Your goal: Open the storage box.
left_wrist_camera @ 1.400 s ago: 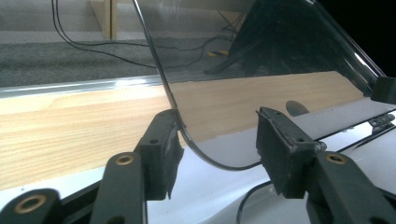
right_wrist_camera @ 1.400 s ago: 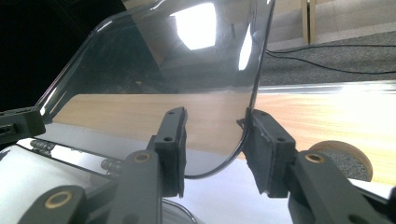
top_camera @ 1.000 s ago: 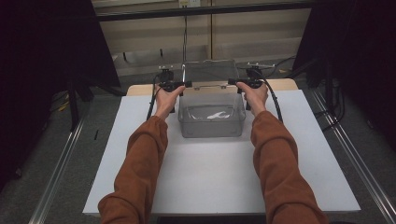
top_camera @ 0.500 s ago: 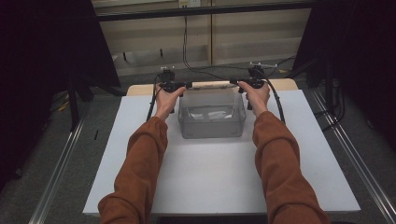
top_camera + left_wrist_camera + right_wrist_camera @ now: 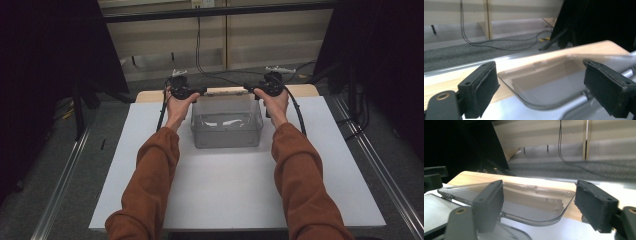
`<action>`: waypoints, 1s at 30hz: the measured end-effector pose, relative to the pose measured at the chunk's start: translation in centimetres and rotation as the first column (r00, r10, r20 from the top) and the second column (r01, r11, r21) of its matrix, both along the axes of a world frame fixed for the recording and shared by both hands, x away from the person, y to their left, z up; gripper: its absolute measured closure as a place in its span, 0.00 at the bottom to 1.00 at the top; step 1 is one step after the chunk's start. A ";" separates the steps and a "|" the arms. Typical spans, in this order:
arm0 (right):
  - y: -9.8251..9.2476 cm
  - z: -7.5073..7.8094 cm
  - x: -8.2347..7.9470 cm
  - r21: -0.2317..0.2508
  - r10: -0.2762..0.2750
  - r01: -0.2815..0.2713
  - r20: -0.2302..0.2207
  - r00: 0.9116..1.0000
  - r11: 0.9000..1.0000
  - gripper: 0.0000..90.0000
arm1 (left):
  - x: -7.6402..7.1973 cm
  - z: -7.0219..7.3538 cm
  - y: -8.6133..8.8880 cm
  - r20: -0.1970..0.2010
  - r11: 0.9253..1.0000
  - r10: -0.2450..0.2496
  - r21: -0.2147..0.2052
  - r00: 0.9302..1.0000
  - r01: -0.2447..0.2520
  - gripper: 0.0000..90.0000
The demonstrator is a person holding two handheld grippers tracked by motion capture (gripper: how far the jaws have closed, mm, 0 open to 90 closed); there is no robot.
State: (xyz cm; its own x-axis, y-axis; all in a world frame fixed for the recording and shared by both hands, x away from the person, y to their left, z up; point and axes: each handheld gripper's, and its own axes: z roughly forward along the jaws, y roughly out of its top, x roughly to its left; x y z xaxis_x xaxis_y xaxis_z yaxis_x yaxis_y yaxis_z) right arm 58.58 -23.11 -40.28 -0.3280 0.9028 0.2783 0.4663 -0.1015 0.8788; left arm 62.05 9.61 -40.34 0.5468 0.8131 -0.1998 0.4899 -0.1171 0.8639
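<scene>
A clear plastic box (image 5: 227,125) stands on the white table top (image 5: 225,200), between the person's two hands. Its clear lid (image 5: 226,91) lies flat just behind it, over the wooden strip (image 5: 305,91) at the table's far edge. My left gripper (image 5: 202,91) is at the lid's left end and my right gripper (image 5: 247,89) at its right end. In the left gripper view, a rounded lid corner (image 5: 554,80) sits between the spread jaws of my left gripper (image 5: 543,75), with the pads clear of it. My right gripper (image 5: 541,195) stands the same way around the other lid corner (image 5: 531,207). Both jaws have just been opening.
Something pale lies inside the box, too faint to name. Black cables (image 5: 200,45) run over the grey floor beyond the table. Metal rails (image 5: 65,185) flank the table on both sides. A dark stand (image 5: 95,55) is at the far left.
A second ago the lid was held raised over the box's back edge. It now rests low behind the box, and both grippers' jaws have come off its ends.
</scene>
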 end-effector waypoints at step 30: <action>0.8 1.1 -5.4 -0.126 -0.025 0.056 0.229 0.973 0.990 0.02 | -6.5 1.2 0.7 0.251 0.998 -0.059 0.038 0.966 0.051 0.03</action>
State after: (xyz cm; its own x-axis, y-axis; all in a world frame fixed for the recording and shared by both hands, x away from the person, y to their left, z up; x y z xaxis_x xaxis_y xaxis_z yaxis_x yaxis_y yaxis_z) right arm 53.20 -22.29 -39.21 -0.3312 0.9402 0.0794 0.2513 0.0068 0.9679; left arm 55.54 10.29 -39.15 0.6200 0.7842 -0.0249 0.2490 -0.1665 0.9541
